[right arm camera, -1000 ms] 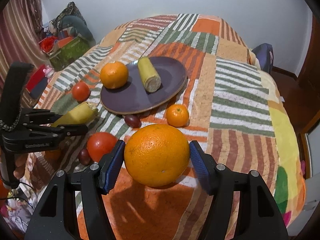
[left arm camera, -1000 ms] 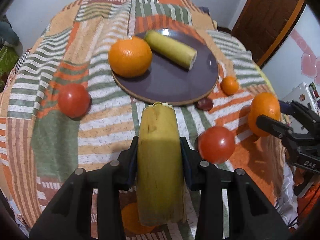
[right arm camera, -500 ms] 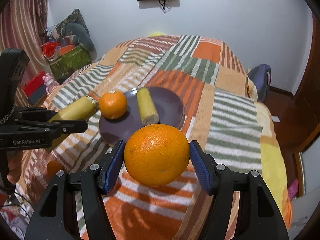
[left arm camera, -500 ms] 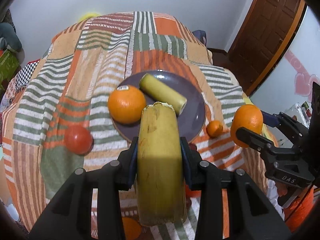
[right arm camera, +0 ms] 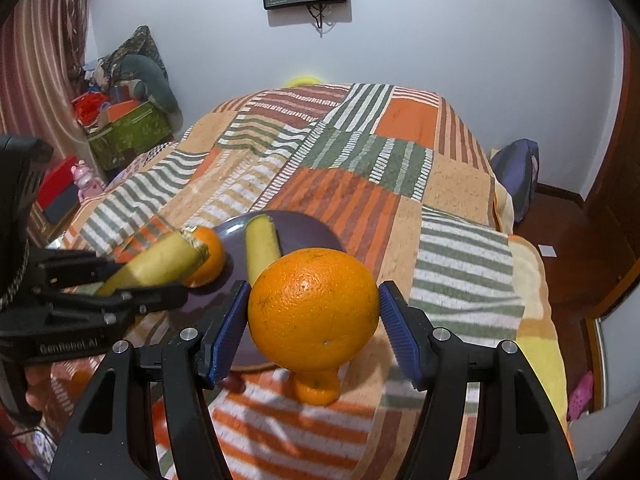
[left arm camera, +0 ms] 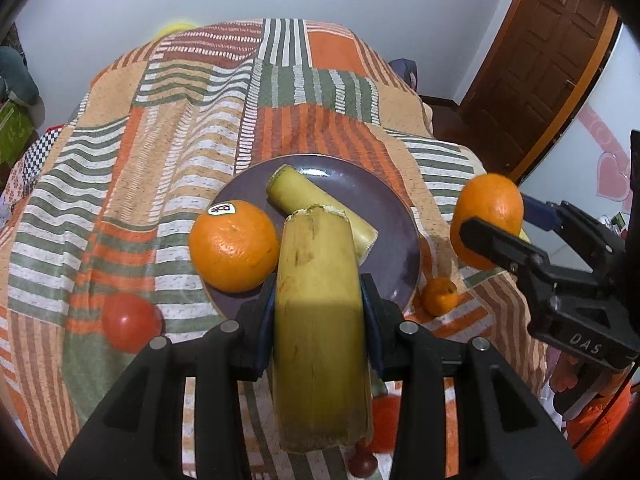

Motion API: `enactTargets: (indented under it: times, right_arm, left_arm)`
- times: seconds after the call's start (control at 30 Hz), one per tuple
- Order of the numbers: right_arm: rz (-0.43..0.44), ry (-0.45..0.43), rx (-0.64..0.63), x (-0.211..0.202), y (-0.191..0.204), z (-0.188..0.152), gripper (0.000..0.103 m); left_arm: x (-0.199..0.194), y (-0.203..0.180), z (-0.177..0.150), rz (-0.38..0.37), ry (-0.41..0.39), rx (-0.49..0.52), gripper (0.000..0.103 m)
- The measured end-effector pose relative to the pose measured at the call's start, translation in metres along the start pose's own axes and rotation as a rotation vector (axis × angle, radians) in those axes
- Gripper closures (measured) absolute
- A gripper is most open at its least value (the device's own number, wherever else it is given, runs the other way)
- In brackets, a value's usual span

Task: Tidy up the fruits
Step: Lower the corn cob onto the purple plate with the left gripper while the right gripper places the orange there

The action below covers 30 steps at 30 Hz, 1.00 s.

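My left gripper [left arm camera: 318, 312] is shut on a yellow banana piece [left arm camera: 318, 320] and holds it above the near edge of the purple plate [left arm camera: 394, 216]. On the plate lie an orange with a sticker [left arm camera: 234, 246] and another banana piece [left arm camera: 320, 204]. My right gripper [right arm camera: 314, 320] is shut on a large orange [right arm camera: 314, 308], held in the air to the right of the plate; it shows in the left wrist view [left arm camera: 488, 226] too. The plate [right arm camera: 304, 228] and the left gripper's banana [right arm camera: 160, 260] show in the right wrist view.
A red tomato [left arm camera: 130, 322] lies on the striped blanket [left arm camera: 160, 120] left of the plate, a small mandarin [left arm camera: 440, 296] right of it. A dark grape [left arm camera: 362, 460] lies near me. A box of clutter [right arm camera: 128, 128] stands beyond the bed's left side; a door [left arm camera: 540, 52] is at right.
Both grippers have risen and moved forward towards the plate with their fruit. The left banana now overhangs the plate's near edge; the orange is higher above the blanket.
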State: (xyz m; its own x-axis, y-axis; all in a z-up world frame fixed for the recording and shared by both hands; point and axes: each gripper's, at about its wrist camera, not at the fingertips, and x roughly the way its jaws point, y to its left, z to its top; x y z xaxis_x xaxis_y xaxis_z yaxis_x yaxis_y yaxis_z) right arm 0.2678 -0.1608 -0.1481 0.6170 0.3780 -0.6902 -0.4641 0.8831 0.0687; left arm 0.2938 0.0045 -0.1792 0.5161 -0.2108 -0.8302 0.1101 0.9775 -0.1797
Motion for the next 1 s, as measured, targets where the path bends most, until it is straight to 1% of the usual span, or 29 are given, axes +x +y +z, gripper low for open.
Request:
enactTargets:
  times: [0.27, 0.47, 0.77, 0.9, 1.0]
  right_arm:
    - [0.011, 0.028, -0.003, 0.028, -0.005, 0.014, 0.041]
    - [0.013, 0.044, -0.009, 0.048, -0.006, 0.024, 0.041]
    - [0.037, 0.072, -0.018, 0.073, -0.001, 0.035, 0.041]
    - [0.042, 0.083, -0.009, 0.082, 0.000, 0.036, 0.041]
    - [0.049, 0.097, -0.003, 0.088, 0.001, 0.035, 0.041]
  left_arm:
    - [0.025, 0.002, 0.008, 0.004, 0.027, 0.002, 0.065]
    - [0.035, 0.003, 0.010, 0.009, 0.028, 0.001, 0.065]
    - [0.043, 0.003, 0.012, 0.016, 0.036, 0.014, 0.065]
    - [0.047, 0.003, 0.012, 0.015, 0.051, 0.015, 0.065]
    - [0.046, 0.005, 0.013, 0.012, 0.045, 0.009, 0.065]
